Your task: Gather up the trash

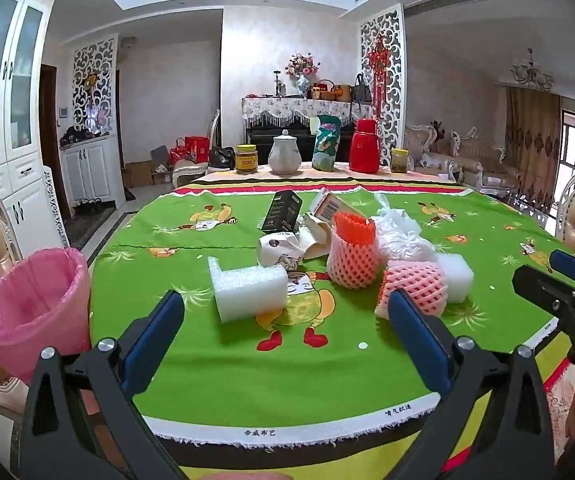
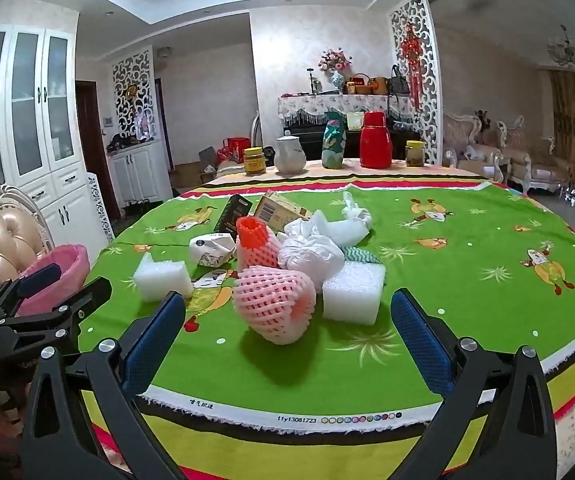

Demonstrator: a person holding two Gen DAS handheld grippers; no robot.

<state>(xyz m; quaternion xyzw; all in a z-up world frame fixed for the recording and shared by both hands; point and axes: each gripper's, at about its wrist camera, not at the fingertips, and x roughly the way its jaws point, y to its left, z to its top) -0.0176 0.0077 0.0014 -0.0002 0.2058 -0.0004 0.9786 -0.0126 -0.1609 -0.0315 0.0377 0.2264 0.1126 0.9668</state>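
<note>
Both grippers, left gripper (image 1: 285,316) and right gripper (image 2: 287,316), hover with jaws spread wide and empty short of the trash pile, nothing collected yet, so next comes closing on the near pink foam fruit net (image 2: 273,304) and carrying it to the pink-lined bin (image 1: 37,304) at the table's left edge.

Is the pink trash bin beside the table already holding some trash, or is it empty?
Cannot tell fully. The pink trash bin stands upright and open; the part of its liner that shows is bare, but its bottom is hidden.

Printed cloth (image 1: 215,368) covers the desk; white foam blocks (image 1: 249,292) look grainy, pink foam nets (image 2: 273,308) meshed, bin liner (image 1: 35,304) thin glossy plastic.
</note>
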